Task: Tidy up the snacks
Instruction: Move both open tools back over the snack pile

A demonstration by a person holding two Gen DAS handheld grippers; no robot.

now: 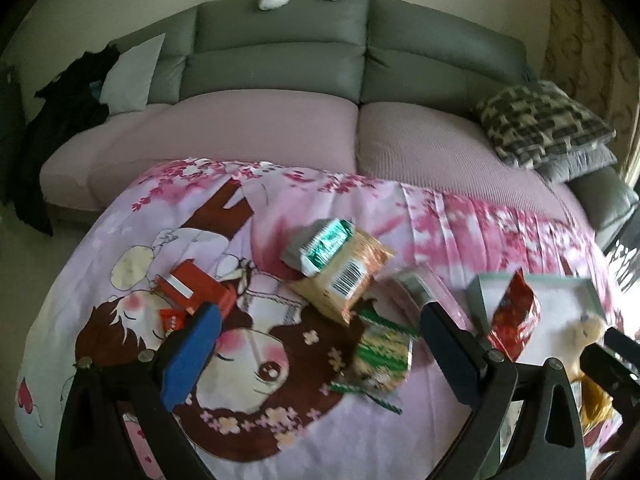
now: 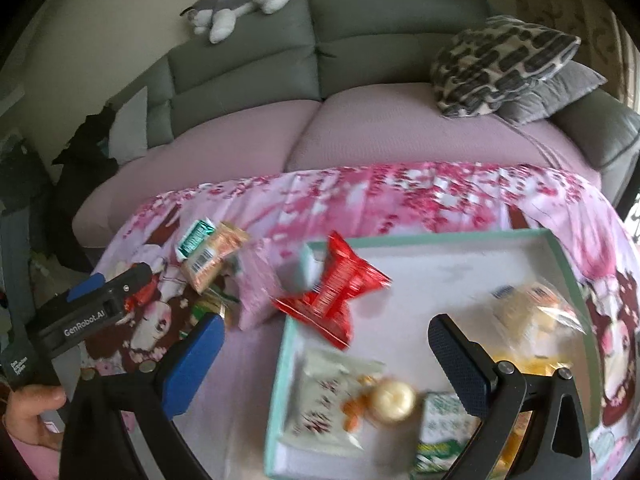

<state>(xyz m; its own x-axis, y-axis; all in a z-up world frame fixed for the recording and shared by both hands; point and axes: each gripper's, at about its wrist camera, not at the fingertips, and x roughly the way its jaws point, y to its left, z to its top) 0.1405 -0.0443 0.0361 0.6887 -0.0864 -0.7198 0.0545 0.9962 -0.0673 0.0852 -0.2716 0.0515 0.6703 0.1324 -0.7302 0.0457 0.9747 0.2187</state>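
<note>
Several snacks are already gathered in the teal-rimmed tray (image 2: 560, 256) at lower right of the right wrist view, and a red packet (image 2: 336, 292) is seen at its upper-left corner, blurred, its support not discernible. A tan packet (image 1: 344, 276), a green packet (image 1: 380, 352) and a red box (image 1: 196, 284) are left on the printed cloth (image 1: 280, 420) at mid-frame. The left gripper (image 1: 316, 328) and right gripper (image 2: 324, 344) are both spread wide, nothing held.

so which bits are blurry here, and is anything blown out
Left wrist view: the packets near the tray corner are smeared, the barcode packet stays fairly crisp, and the far right edge is blown out. Right wrist view: the red packet and the snacks in the tray are blurred, and the sofa curves.
</note>
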